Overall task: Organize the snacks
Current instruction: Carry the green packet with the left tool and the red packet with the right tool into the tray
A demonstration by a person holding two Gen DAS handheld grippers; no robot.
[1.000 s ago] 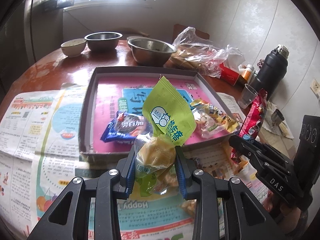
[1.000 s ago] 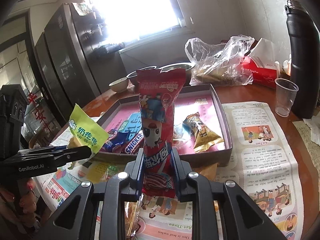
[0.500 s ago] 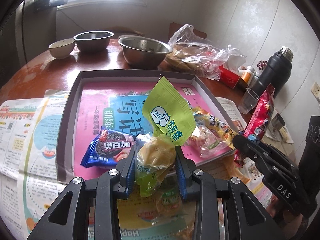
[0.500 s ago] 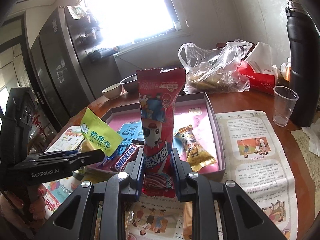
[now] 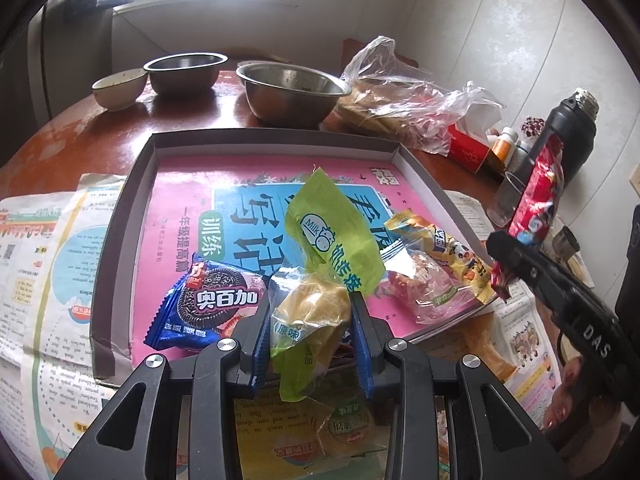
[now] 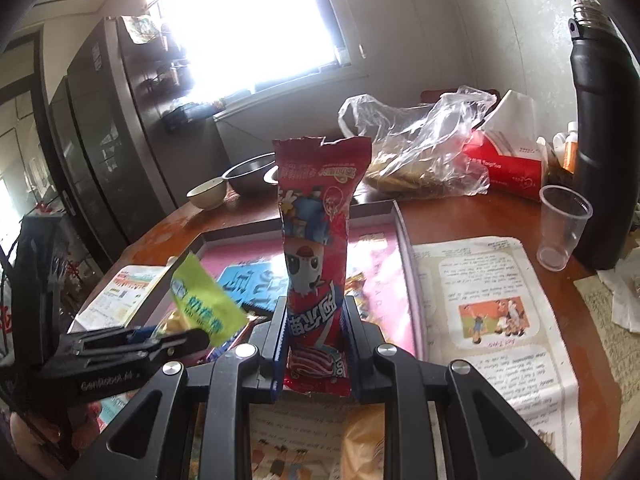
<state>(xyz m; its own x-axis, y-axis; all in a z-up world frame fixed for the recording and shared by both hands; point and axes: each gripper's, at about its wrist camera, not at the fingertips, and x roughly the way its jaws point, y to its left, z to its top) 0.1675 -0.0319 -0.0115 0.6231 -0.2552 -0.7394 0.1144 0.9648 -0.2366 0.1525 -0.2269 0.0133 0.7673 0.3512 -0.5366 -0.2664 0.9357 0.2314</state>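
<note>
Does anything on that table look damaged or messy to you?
The grey tray looks worn: its near left corner is torn and crumpled. Behind it, a crinkled clear plastic bag sprawls loosely across the table. Nothing looks spilled.

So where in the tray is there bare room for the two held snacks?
Free: the tray's far half, toward the steel bowl. Crowded: the near edge, with the blue cookie pack and the yellow wrapper.

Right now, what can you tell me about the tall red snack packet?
The red snack packet is a long, shiny plastic wrapper printed with a cartoon face and white characters. Its top edge is jagged. It stands upright, pinched near its bottom between the blue pads of the right gripper, raised above the table, near the pink-lined tray.
</note>
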